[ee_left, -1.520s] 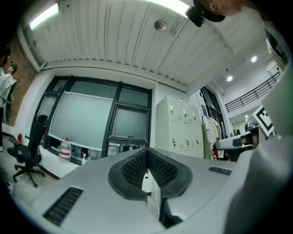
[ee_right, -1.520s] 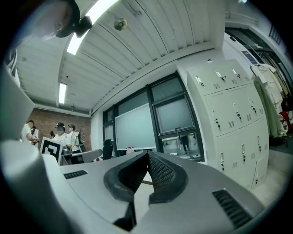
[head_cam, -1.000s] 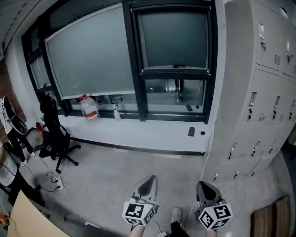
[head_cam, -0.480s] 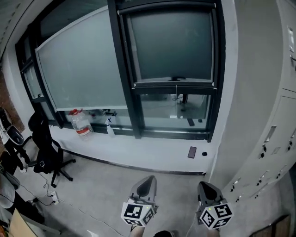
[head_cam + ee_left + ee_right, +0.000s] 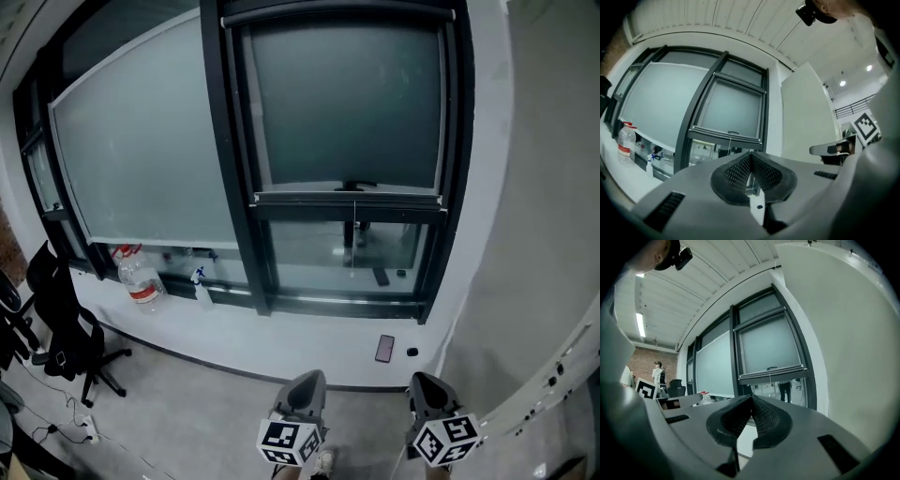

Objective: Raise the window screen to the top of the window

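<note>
The window screen (image 5: pixel 349 103) is a grey-green sheet covering the upper part of the right pane in a dark frame. Its bottom bar (image 5: pixel 349 199) has a small handle (image 5: pixel 353 186) and a thin cord (image 5: pixel 353 214) hanging below, with clear glass under it. The left gripper (image 5: pixel 307 380) and right gripper (image 5: pixel 428 382) are low in the head view, side by side, both shut and empty, well short of the window. The bar (image 5: pixel 726 136) shows beyond the shut left gripper (image 5: pixel 751 158), and the bar (image 5: pixel 772 373) beyond the shut right gripper (image 5: pixel 751 400).
A white sill (image 5: pixel 281 333) runs under the window, with a phone (image 5: pixel 384 348), a spray bottle (image 5: pixel 200 287) and a large water bottle (image 5: pixel 137 278) on it. An office chair (image 5: pixel 58 328) stands at the left. A grey cabinet wall (image 5: pixel 548 234) rises close on the right. A person (image 5: pixel 658 374) stands far off.
The window has come much nearer and fills more of the head view. Both grippers have travelled towards it together, still shut. The lockers have slid out to the right.
</note>
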`<state>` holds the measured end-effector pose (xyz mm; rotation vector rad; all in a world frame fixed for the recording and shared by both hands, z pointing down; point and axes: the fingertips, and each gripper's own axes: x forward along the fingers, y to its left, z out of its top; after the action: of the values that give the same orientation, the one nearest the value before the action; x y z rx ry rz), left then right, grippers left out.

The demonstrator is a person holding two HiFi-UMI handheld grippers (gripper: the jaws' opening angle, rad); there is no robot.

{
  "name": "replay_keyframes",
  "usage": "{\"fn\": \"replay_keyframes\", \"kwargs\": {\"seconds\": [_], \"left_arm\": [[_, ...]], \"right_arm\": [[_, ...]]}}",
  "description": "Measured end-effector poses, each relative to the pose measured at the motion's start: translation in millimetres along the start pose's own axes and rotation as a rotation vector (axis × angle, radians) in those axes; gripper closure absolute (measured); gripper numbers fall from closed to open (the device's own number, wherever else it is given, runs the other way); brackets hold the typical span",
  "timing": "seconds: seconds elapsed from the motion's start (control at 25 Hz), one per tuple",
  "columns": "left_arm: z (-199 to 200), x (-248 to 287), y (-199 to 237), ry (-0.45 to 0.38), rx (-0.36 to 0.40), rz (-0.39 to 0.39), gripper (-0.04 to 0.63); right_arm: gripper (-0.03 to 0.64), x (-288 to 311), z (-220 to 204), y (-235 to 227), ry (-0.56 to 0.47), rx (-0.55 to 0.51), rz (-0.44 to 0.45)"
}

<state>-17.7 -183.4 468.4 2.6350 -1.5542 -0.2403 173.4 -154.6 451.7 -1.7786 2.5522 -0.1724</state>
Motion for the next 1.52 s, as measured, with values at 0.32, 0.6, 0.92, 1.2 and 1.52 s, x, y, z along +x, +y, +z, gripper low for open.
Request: {"fn": "replay_keyframes", "kwargs": {"seconds": [0.32, 0.6, 0.92, 1.2, 1.52], "left_arm": [[47, 152, 108, -0.055, 0.067, -0.018, 0.594], [55, 248, 159, -0.058, 0.071, -0.016, 0.592], [47, 379, 192, -0.055, 0.103, -0.001, 0.593], [64, 474, 217, -0.063, 0.209, 0.014, 0.593], [57, 553, 257, 0.202, 0.844, -0.111, 0.497]], "right_arm": [[0.611, 176, 53, -38, -0.07, -0.075, -0.02], [0.611, 270, 65, -80, -0.064, -0.056, -0.048], [0.611, 380, 83, -163, -0.112, -0.084, -0.054], [0.611, 468, 117, -215, -0.12, -0.227, -0.02], [0.502, 557, 119, -239, 0.205, -0.887, 0.07]]}}
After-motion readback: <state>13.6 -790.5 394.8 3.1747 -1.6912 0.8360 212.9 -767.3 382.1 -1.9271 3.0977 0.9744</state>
